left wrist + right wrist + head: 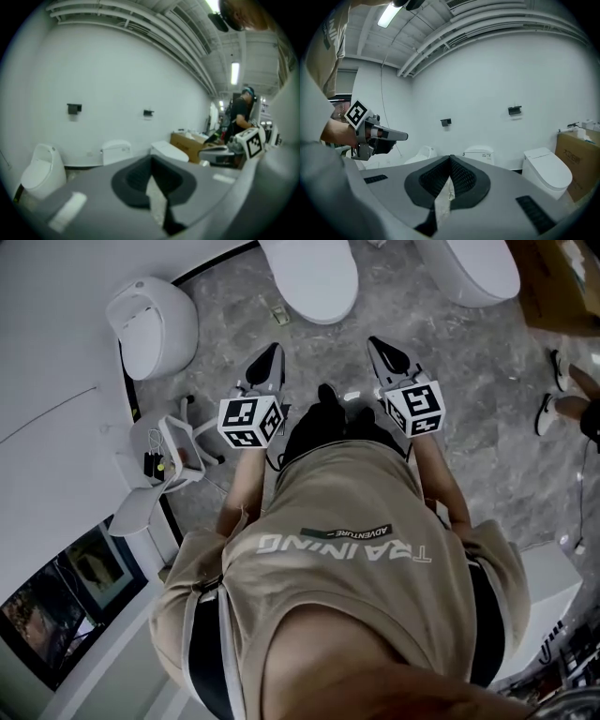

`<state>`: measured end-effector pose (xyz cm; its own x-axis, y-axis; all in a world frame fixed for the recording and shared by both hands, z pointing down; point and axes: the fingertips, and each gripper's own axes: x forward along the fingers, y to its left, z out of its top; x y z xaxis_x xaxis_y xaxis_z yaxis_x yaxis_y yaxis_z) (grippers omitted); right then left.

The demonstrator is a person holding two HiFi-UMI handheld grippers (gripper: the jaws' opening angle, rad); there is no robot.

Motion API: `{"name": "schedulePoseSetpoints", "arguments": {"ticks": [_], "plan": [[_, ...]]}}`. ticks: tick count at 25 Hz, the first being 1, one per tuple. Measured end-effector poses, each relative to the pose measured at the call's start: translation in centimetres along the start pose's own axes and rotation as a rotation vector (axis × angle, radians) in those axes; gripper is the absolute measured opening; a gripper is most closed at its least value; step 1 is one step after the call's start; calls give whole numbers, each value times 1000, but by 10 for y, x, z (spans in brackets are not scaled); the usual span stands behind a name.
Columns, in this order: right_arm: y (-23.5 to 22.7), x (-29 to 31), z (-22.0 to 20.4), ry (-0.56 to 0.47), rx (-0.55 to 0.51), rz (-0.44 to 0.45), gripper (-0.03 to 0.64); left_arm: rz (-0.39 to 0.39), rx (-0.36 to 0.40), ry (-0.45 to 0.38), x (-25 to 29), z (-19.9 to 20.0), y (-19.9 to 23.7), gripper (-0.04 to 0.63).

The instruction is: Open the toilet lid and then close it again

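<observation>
In the head view, a person in a tan T-shirt (pixel 366 549) stands on the grey marbled floor (pixel 469 427). The left gripper (pixel 267 360) and right gripper (pixel 386 354) are held side by side, aimed at the top of the frame. The closed white oval toilet lid (pixel 309 277) lies at top centre, well apart from both. A second white toilet (pixel 469 268) sits at upper right.

In the left gripper view, its dark padded fingers (pixel 133 178) are pressed together with nothing between them.

In the right gripper view, its dark ribbed fingers (pixel 436 178) likewise meet at the tip and are empty.

With the fingers together, neither gripper can pinch the lid's rim. A tip hooked under the smooth edge could slip, letting the lid drop and slam. The similar toilets nearby also invite heading for the wrong one.
</observation>
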<state>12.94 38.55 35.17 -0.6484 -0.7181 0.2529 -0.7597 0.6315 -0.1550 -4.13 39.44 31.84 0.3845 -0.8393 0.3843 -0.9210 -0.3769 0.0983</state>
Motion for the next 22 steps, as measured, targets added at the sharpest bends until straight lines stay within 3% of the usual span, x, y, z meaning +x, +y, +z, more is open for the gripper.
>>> {"name": "schedulePoseSetpoints", "arguments": {"ticks": [8,15,22], "plan": [[-26,46,15,31,-39,-38,9,-41,-38,-15,55,2,43,3],[-57,107,47,66,-75,-36,9,-62,39,-82,118,57,86,3],[-67,180,64,102,-63,-51,9,-92,14,-36,158,56,140,3]]}}
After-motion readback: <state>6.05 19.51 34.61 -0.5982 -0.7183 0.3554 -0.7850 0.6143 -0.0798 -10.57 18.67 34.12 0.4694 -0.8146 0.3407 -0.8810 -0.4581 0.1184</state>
